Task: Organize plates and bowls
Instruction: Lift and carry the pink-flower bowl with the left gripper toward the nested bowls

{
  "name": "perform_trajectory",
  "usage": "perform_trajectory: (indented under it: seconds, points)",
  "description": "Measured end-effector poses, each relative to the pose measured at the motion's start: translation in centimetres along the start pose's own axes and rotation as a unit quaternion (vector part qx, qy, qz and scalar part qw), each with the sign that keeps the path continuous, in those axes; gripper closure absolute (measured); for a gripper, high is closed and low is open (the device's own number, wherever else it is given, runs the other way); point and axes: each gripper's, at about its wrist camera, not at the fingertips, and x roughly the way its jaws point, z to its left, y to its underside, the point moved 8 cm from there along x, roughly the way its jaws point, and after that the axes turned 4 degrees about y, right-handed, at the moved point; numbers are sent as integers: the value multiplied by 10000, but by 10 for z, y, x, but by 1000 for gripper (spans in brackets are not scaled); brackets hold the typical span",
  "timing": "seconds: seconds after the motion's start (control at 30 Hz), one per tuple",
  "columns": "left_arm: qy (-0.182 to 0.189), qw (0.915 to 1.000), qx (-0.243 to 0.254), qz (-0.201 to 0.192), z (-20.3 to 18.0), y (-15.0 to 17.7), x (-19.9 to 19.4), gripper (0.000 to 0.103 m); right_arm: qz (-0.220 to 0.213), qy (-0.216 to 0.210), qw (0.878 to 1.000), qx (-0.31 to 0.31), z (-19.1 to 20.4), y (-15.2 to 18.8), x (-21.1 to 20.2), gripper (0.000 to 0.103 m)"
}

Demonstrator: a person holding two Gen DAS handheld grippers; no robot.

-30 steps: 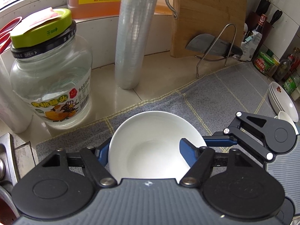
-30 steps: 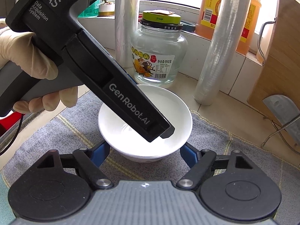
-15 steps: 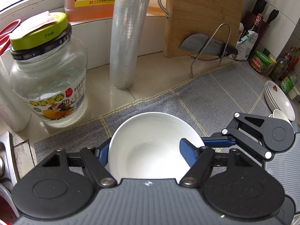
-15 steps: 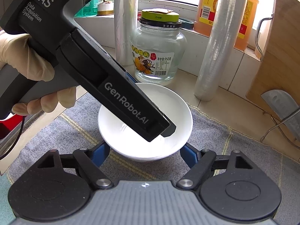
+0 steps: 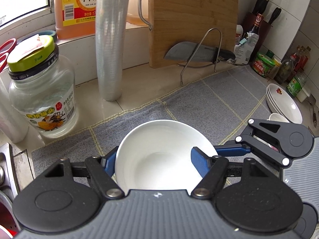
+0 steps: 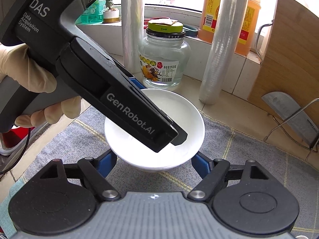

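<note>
The left gripper [image 5: 157, 159] holds the white bowl [image 5: 159, 155] across its rim; the right gripper [image 6: 154, 164] stands wide apart around it. The glazed bowl looks stiff, slippery and fragile.

Left gripper [image 5: 152, 162] pitches steeply downward, blue pads clamped on a white bowl [image 5: 159, 155], gloved hand [image 6: 30, 85] around its handle. Right gripper [image 6: 154, 162] angles down just beside it, jaws spread either side of that bowl's base.

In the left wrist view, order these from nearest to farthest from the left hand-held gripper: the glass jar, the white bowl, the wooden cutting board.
1. White bowl: between the fingers of the left hand-held gripper.
2. Glass jar: on the left, beside the cloth.
3. Wooden cutting board: at the back, leaning upright.
</note>
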Motion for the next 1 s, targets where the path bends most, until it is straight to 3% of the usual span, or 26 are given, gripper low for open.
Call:
perform_trajectory:
  seconds: [0.5,1.0]
  points:
    - [-52,9999,110,-12,-66,0,-12,29,-105,-52,9999,64,-24,32,-52,18]
    - [304,9976,613,-62,-151,-36,5,29,-207,396,9983,386,-83,66,-109,18]
